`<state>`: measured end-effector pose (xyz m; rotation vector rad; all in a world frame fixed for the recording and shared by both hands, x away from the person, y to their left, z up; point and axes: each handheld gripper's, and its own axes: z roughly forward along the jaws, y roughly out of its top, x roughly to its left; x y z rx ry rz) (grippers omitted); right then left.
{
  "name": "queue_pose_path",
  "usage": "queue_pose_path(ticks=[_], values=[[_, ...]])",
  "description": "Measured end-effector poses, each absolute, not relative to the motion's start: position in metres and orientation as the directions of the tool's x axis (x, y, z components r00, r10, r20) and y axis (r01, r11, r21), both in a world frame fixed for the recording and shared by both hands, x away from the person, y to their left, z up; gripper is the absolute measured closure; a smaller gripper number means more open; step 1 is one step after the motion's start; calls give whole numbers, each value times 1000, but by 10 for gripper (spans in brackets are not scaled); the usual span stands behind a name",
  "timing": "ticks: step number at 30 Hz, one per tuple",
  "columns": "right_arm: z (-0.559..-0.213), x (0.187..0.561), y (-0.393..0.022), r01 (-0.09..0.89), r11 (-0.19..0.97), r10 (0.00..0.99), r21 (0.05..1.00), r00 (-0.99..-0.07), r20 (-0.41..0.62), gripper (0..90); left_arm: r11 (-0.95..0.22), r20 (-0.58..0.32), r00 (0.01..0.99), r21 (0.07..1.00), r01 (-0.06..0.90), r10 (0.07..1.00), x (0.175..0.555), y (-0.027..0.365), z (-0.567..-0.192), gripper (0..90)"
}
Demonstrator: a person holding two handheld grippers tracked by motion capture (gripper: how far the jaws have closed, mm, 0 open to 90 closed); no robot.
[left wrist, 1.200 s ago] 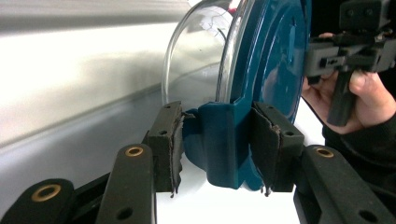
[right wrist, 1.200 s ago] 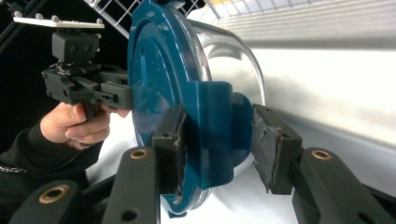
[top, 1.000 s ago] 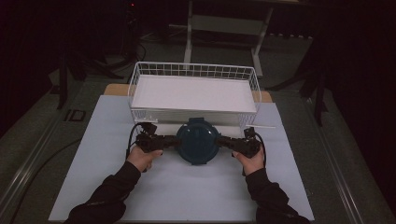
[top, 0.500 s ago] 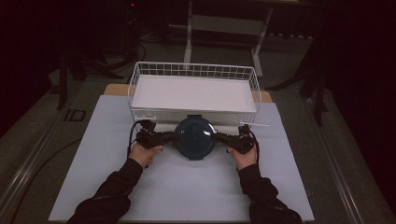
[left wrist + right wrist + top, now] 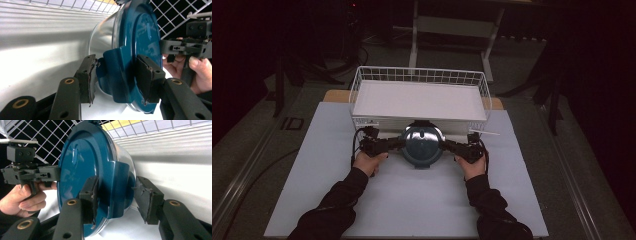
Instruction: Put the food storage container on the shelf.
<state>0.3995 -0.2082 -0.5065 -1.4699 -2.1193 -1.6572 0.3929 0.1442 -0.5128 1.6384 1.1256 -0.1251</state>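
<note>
We hold a round glass container with a blue lid (image 5: 422,145) between our two grippers, just in front of the near wall of the white wire basket (image 5: 419,75), over the middle of the white table (image 5: 412,200). The container is tipped on its side: from above, the lid's flat face looks up and toward us, while the clear glass bowl points away toward the basket. Its two blue side clips lie on a line running left to right, parallel to the table's near edge. Our left gripper (image 5: 393,144) straddles the left clip (image 5: 120,72); the jaws have just been opening, one pad (image 5: 147,80) lies against the lid side and the other (image 5: 87,77) stands slightly clear of the clip. Our right gripper (image 5: 451,146) straddles the right clip (image 5: 117,190) likewise, jaws also just opening, with one pad (image 5: 91,197) at the lid rim and the other (image 5: 147,200) apart from the glass. The container's lower edge appears to rest on the table.
</note>
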Motion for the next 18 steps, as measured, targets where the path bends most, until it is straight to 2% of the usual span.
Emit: queue_pose_path(ticks=[3,6,11,12,17,18], values=[[-507,400,-208,699,-54,626,713,-533,569,537,49,-579,550,714,698,602,393,145,-516,511],[-506,400,-205,693,-56,641,719,-528,558,542,36,-531,555,742,669,640,393,143,-512,496],[-508,403,-204,690,-79,642,720,-517,566,503,44,-514,543,752,658,664,397,141,-510,492],[-508,404,-202,685,-84,653,723,-510,559,471,40,-491,530,758,651,691,397,139,-508,464],[-506,404,-200,672,-70,676,737,-512,531,455,45,-492,527,759,649,693,395,138,-508,462],[-504,403,-199,671,-66,678,738,-513,527,446,9,-458,554,776,631,695,393,136,-506,447]])
